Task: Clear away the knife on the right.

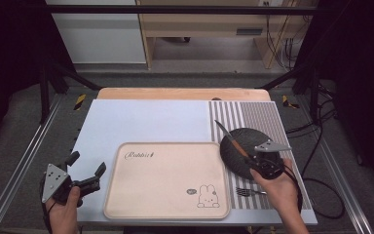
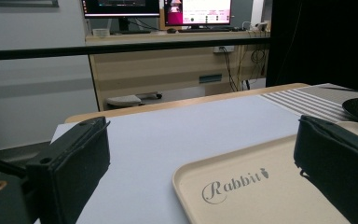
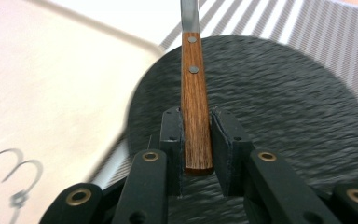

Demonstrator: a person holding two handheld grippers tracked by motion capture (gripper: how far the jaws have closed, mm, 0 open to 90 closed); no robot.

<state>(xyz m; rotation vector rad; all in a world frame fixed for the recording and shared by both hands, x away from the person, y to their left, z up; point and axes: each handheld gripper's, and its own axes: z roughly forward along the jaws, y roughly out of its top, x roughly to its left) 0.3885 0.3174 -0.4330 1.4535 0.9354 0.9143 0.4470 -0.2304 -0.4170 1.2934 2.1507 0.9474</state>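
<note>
Right gripper [image 3: 196,140] jaws pinched on wooden knife [image 3: 195,100] handle butt, blade over dark plate [image 1: 246,146], right of tray [image 1: 165,179]. Left gripper [image 1: 85,171] spread wide, empty, left of tray. Fork [image 1: 247,191] right of tray. Grip sits far back; carry slowly, keep blade level.

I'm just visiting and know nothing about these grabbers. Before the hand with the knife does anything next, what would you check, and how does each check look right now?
1. Right gripper closed on the knife: ok, both jaws press the wooden handle.
2. Knife straight in the jaws: ok, handle runs along them.
3. Blade tip's height over the dark plate: cannot tell.
4. Tray free for a drop-off: ok, its surface is bare.
5. Fork out of the way: ok, it lies on the striped mat beside the right hand.
6. Left gripper clear: ok, open, left of the tray.
</note>
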